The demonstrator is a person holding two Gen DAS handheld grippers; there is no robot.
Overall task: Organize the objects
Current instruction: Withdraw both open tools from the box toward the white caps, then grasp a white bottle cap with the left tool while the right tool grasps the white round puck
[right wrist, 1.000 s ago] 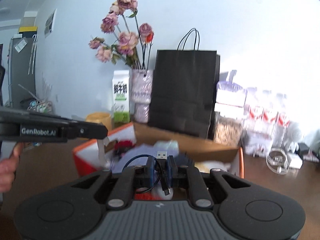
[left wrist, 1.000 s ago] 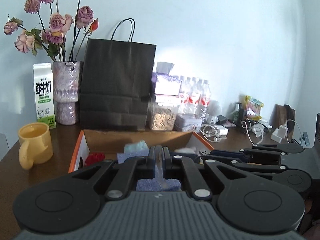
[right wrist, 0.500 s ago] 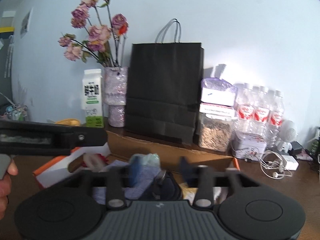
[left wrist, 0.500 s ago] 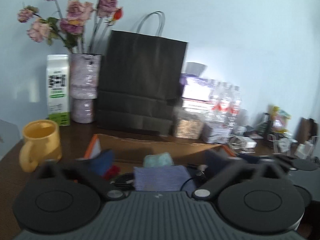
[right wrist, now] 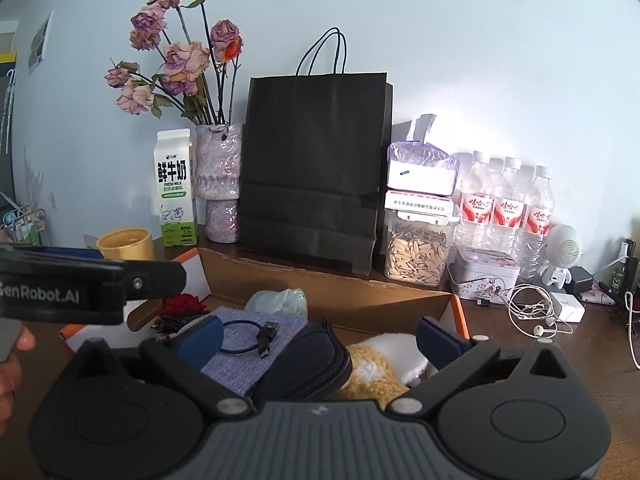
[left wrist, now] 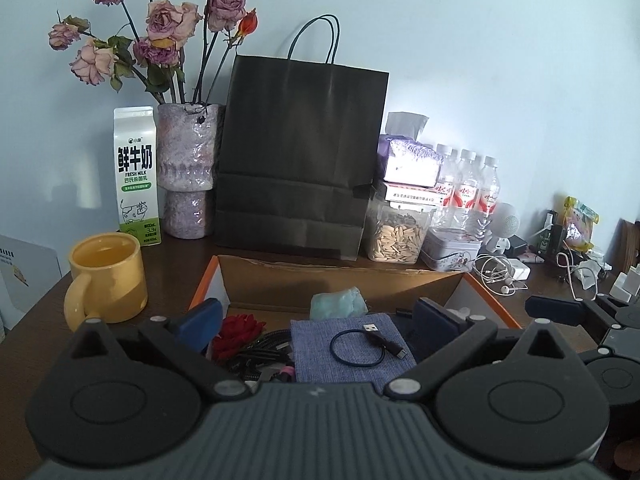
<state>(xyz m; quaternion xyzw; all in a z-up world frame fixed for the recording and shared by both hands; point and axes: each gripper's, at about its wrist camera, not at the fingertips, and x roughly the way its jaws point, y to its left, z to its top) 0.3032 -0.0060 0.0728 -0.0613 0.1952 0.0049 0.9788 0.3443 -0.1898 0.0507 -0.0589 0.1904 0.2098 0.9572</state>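
Note:
An open cardboard box point(left wrist: 340, 280) with orange flaps sits on the dark table. Inside lie a blue fabric pouch point(left wrist: 316, 356), a short blue USB cable point(left wrist: 368, 344) on top of it, a red rose point(left wrist: 238, 330), black cables point(left wrist: 260, 354) and a pale green bundle point(left wrist: 338, 306). The right wrist view also shows the cable point(right wrist: 256, 338), a dark zip case point(right wrist: 308, 364) and a plush toy point(right wrist: 380, 364). My left gripper point(left wrist: 320, 320) is open and empty above the box. My right gripper point(right wrist: 318, 334) is open and empty above the box.
A yellow mug point(left wrist: 106, 276) stands left of the box. Behind it are a milk carton point(left wrist: 136, 176), a vase of dried roses point(left wrist: 188, 168), a black paper bag point(left wrist: 300, 160), a seed jar point(left wrist: 398, 236), water bottles point(left wrist: 468, 188), a tin and white earphones point(left wrist: 500, 276).
Both grippers opened. The right gripper let go of the blue USB cable, which now lies on the blue pouch in the box. Both grippers drew back slightly.

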